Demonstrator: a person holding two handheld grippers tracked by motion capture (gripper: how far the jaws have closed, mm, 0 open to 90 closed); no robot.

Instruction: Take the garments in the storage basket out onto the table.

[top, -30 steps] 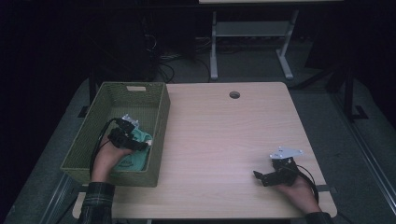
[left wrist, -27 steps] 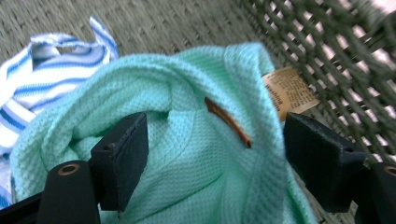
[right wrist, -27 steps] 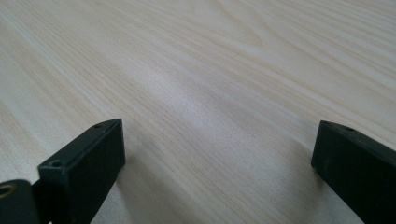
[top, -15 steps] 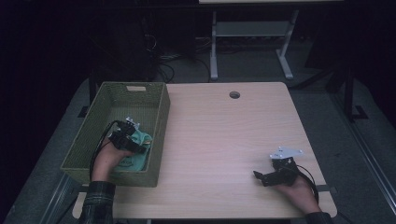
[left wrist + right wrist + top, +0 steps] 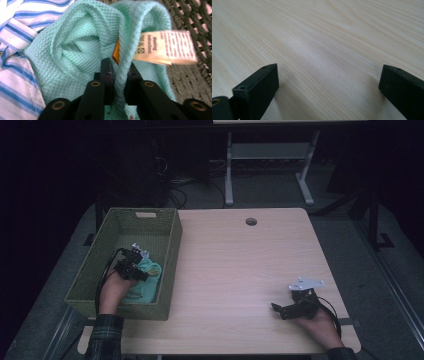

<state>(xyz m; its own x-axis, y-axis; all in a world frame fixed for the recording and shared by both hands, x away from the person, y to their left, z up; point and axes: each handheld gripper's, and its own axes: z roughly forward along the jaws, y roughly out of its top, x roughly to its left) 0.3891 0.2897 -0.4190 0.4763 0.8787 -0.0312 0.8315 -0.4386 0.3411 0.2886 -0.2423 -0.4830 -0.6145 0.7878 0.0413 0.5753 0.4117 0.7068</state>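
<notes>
High view, from the left: the left gripper [image 5: 140,263] is down inside the basket [image 5: 172,237], clenched on a fold of the mint cloth [image 5: 82,50] beside a striped cloth [image 5: 15,37], probably to lift it out. Across the table [image 5: 240,270], the right gripper [image 5: 281,310] rests near the front edge, jaws spread and holding nothing, apparently waiting.

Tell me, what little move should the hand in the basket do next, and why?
Probably lift straight up a little. The left hand-held gripper is shut on a fold of the mint-green cloth, which lies inside the green basket against a blue-striped cloth. Raising it should pull the green cloth free. The right hand-held gripper is open above the table.
</notes>
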